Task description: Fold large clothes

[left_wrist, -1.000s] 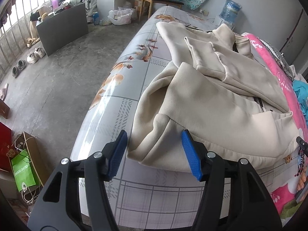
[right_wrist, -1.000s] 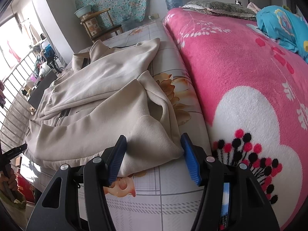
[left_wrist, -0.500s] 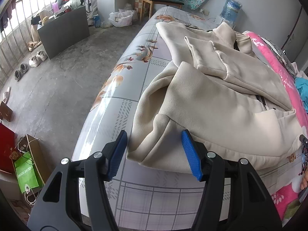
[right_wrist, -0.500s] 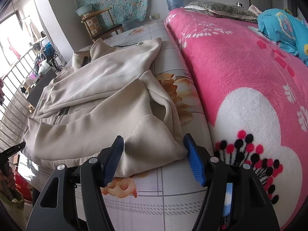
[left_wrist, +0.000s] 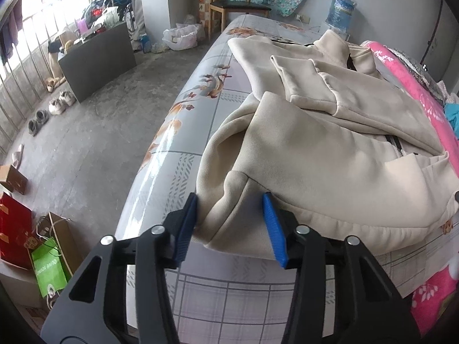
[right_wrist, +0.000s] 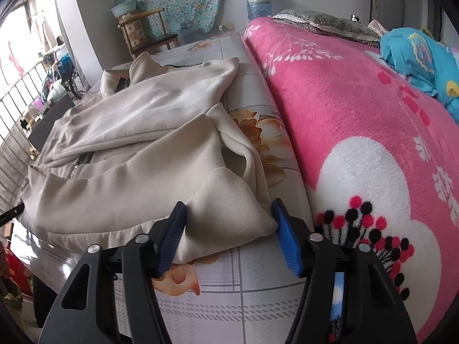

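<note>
- The cream zip jacket [left_wrist: 330, 154] lies spread on the bed [left_wrist: 200, 292], stretching away ahead of both tongs; its hem is the part nearest them, and its collar lies farthest off.
- The left tongs [left_wrist: 231, 223] straddle the near left hem corner: cloth bulges between the blue pads, and the jaws are closing on it. The left pad [left_wrist: 186, 226] already touches the fabric edge, while the other pad looks just shy of a firm pinch (hard to be sure under the fold).
- The right tongs [right_wrist: 228, 230] bracket the near right hem corner [right_wrist: 243, 215] in the same way, jaws closing, thick cloth filling the gap and both pads at or nearly at its flanks.
- I judge the jacket thick, fleecy and soft: it will sag, drape and drag, not hold a shape. It is likely moderately heavy for cloth (a doubled layer at the ribbed hem), so a shallow nip may slip out.
- The best hold is deep on the hem band at each corner, catching front and back layers together; the band is firmer than the body.
- The sleeve [left_wrist: 304, 83] folded across the chest ahead of the left tongs is loose and may slide off when the hem lifts.
- The glossy bed sheet looks slick, so the jacket may skate rather than hinge.
- A pink blanket [right_wrist: 358, 114] lies right of the right tongs, just beside the jacket.
</note>
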`<state>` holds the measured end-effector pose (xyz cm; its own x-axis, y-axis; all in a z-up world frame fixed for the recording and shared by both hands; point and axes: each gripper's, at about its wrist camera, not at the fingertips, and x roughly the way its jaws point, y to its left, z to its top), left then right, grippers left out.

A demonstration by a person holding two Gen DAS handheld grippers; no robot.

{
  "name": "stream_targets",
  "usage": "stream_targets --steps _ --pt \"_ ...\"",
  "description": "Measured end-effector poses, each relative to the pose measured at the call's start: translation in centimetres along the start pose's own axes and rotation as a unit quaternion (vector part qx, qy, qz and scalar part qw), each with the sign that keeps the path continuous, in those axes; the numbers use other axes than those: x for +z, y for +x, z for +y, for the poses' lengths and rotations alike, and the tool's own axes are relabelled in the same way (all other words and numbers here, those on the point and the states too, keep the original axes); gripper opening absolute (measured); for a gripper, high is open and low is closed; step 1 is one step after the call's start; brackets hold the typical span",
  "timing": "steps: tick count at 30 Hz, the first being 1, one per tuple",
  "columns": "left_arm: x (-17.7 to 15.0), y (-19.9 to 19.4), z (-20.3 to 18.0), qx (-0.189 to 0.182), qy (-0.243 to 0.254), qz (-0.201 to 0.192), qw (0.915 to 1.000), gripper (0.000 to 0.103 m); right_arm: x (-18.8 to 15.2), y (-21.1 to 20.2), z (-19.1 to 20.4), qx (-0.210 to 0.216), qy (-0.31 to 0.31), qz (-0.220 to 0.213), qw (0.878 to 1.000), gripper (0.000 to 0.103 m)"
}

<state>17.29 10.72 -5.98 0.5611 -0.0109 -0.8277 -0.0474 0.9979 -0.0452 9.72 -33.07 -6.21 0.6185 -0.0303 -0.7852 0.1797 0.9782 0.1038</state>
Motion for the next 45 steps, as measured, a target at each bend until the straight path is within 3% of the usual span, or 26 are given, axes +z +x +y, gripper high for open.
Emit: stream_targets --steps 3,5,9,14,17,21,24,26,29,31,35,37,40,41,43,44,45 --pt "-0.1 -0.2 -0.5 0.018 0.011 -0.009 0.9997 0.029 -0.1 0.1 0.5 -0.004 -0.011 0.004 1.000 0.043" --pt "-0.2 -0.6 -0.7 0.030 0.022 -0.018 0.9992 0.015 -0.1 0.3 0.5 0.008 -0.003 0.009 1.000 0.024" --pt "0.0 -2.1 -0.8 0.019 0.024 -0.031 0.9991 0.009 0.0 -0.9 0.1 0.027 0.027 -0.015 0.999 0.017" --pt "0.2 -5.2 0.4 -0.034 0.005 -0.041 0.9986 0.008 0.0 -3.2 0.3 0.042 0.027 -0.034 0.998 0.016" --pt "-0.7 -7.1 1.2 -0.067 -0.004 -0.028 0.9973 0.008 -0.5 -4.5 -0.4 0.053 0.038 -0.036 0.997 0.015" --pt "-2.9 -7.6 2.1 -0.080 -0.013 -0.004 0.9967 0.009 -1.7 -4.5 -1.2 0.062 0.042 -0.017 0.997 0.016" --pt "-4.2 -6.4 2.9 -0.062 -0.007 0.021 0.9978 0.014 -2.5 -3.2 -2.6 0.057 0.061 0.016 0.996 0.028" --pt "-4.2 -7.1 3.8 -0.061 -0.017 0.004 0.9980 0.021 -2.5 -3.8 -3.2 0.054 0.074 0.008 0.996 0.040" --pt "-3.6 -9.2 3.9 -0.080 -0.018 -0.048 0.9955 0.036 -2.2 -6.2 -2.8 0.062 0.070 -0.037 0.995 0.053" --pt "-2.9 -9.8 2.8 -0.098 -0.002 -0.067 0.9930 0.039 -1.5 -6.8 -1.5 0.079 0.052 -0.050 0.994 0.057" --pt "-1.4 -7.8 -2.7 -0.158 0.044 -0.048 0.9853 0.046 -0.4 -5.4 3.1 0.124 0.005 -0.034 0.992 0.060" --pt "-1.2 -5.8 -5.9 -0.170 0.071 -0.031 0.9824 0.046 -0.2 -3.8 5.5 0.122 -0.020 -0.016 0.992 0.060" --pt "-1.5 -2.4 -9.5 -0.129 0.112 -0.009 0.9853 0.045 0.1 -0.9 8.6 0.082 -0.063 0.009 0.995 0.060" --pt "-1.7 -1.3 -10.4 -0.102 0.128 -0.005 0.9866 0.040 0.1 0.1 9.2 0.072 -0.071 0.020 0.995 0.060" --pt "-2.1 -1.3 -11.6 -0.063 0.164 -0.037 0.9838 0.031 0.0 1.4 9.9 0.060 -0.082 0.039 0.994 0.060" --pt "-2.2 -1.4 -11.7 -0.060 0.170 -0.042 0.9827 0.015 -0.3 2.2 10.2 0.049 -0.092 0.050 0.993 0.051" --pt "-2.4 -1.4 -11.9 -0.057 0.173 -0.044 0.9822 0.008 -0.7 2.2 10.6 0.036 -0.110 0.040 0.992 0.048"
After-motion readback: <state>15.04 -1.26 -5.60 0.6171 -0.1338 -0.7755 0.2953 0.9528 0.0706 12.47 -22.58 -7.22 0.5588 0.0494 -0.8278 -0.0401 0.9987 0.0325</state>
